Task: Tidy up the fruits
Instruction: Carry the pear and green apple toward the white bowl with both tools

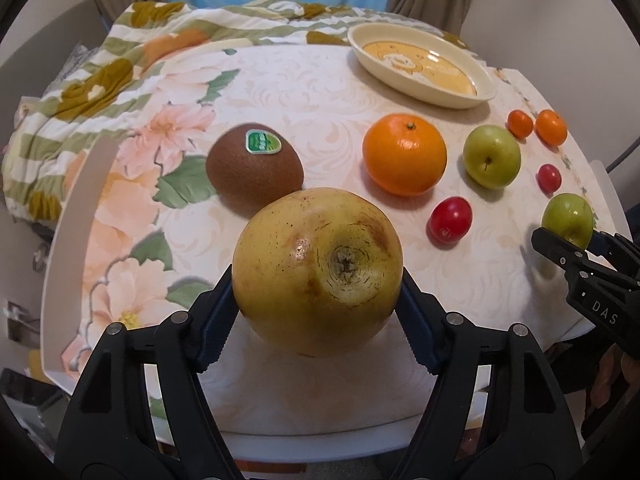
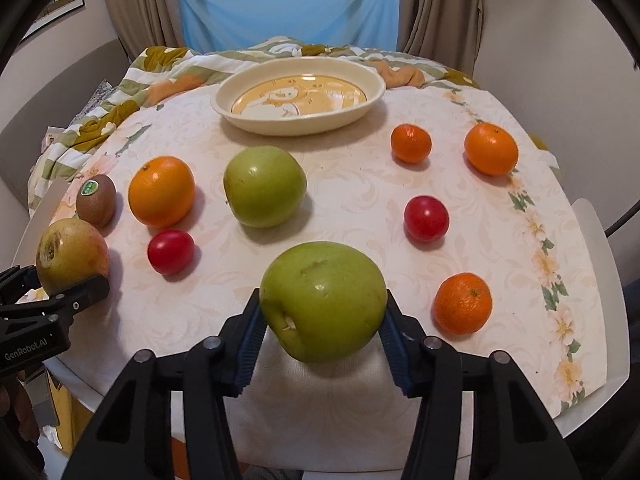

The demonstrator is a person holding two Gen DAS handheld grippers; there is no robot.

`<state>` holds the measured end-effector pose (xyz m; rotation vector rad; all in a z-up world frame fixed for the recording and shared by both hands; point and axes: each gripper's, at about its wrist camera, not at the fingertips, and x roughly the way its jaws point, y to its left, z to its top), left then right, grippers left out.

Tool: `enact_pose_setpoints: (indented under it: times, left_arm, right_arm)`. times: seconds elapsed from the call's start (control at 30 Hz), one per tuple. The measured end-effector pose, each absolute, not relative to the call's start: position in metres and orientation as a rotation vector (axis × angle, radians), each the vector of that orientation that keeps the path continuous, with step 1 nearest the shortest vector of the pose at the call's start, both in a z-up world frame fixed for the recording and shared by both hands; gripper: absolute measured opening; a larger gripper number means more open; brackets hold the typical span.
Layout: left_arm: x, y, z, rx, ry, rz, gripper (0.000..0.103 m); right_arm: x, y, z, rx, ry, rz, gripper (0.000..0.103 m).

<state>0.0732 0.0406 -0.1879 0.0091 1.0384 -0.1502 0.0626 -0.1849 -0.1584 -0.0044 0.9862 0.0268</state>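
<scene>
Your left gripper (image 1: 316, 296) is clamped on a yellowish apple (image 1: 317, 268) with brown blemishes, its blue pads pressed to both flanks at the near edge of the table (image 2: 592, 380). Your right gripper (image 2: 322, 320) grips a green apple (image 2: 323, 300) the same way, pads against its two sides, also at the near edge.

Just beyond the yellowish apple sits a kiwi (image 1: 255, 168) with a green sticker, and to its right a large orange (image 1: 404, 154). A cherry tomato (image 2: 171, 251) lies between the two held fruits, a little further back. Right of the green apple rests a mandarin (image 2: 463, 303), and behind that a second cherry tomato (image 2: 426, 218).

In the middle of the tablecloth (image 2: 352, 184) stands a second green apple (image 2: 264, 186). Further back on the right lie a small mandarin (image 2: 411, 143) and a larger one (image 2: 491, 148), well apart.

At the far side sits a cream oval dish (image 2: 298, 120) with a yellow cartoon print, holding no fruit. Behind it a striped floral blanket (image 1: 80, 92) is bunched up.
</scene>
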Motion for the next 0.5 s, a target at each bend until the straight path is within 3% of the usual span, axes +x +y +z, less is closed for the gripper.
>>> enact_pose_setpoints:
  times: [0.5]
  left_arm:
    - [0.083,0.037,-0.103,0.014,0.926,-0.212,0.081]
  right_arm:
    - [0.067,-0.189,-0.08,0.013,0.888,-0.014,0.05]
